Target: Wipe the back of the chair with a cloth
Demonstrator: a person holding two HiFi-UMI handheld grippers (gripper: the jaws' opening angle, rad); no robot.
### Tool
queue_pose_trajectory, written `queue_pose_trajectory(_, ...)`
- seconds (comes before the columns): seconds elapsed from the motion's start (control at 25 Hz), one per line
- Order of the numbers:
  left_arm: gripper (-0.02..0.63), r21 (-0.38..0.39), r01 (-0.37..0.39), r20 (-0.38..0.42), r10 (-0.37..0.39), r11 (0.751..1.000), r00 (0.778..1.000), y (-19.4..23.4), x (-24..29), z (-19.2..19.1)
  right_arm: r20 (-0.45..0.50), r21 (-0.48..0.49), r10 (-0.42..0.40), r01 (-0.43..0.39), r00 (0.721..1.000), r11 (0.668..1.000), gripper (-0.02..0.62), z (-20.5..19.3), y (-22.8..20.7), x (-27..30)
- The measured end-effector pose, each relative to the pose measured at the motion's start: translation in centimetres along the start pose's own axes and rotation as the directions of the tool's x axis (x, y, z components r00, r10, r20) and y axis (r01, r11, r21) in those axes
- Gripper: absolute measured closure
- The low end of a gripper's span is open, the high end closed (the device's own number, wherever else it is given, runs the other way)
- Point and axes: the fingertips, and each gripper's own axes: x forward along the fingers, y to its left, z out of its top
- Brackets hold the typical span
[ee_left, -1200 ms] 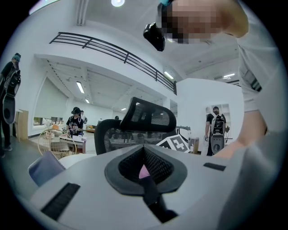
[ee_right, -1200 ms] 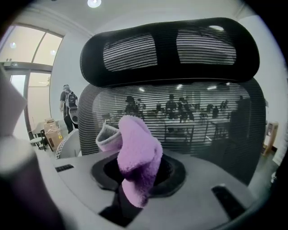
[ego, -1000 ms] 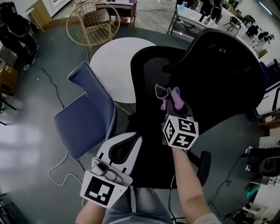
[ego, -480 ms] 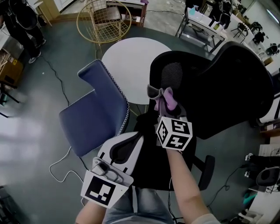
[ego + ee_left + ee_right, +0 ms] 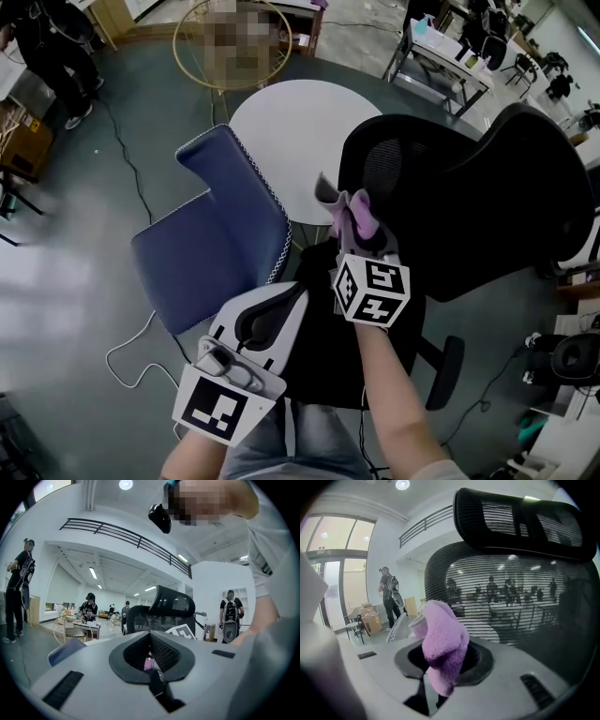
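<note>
The left tongs are idling low, pressed together on nothing. The right tongs are pinching the purple cloth. Over the last second they are carrying it leftward over the black chair's mesh back toward its left edge, so wiping is probably under way.

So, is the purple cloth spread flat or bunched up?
Bunched up: the fluffy purple cloth sticks out of the shut right tool as a crumpled wad, near the black mesh chair back.
</note>
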Motion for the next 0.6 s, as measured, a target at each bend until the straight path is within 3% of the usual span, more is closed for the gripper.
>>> queue_pose_trajectory(0.6, 0.594, -0.006, 0.012, -0.030, -0.012, 1.000, 0.999, 0.2, 0.2, -1.6, -0.035, 0.007, -0.018, 0.019, 0.999, 1.000, 0.488, -4.5, -0.2, 0.2)
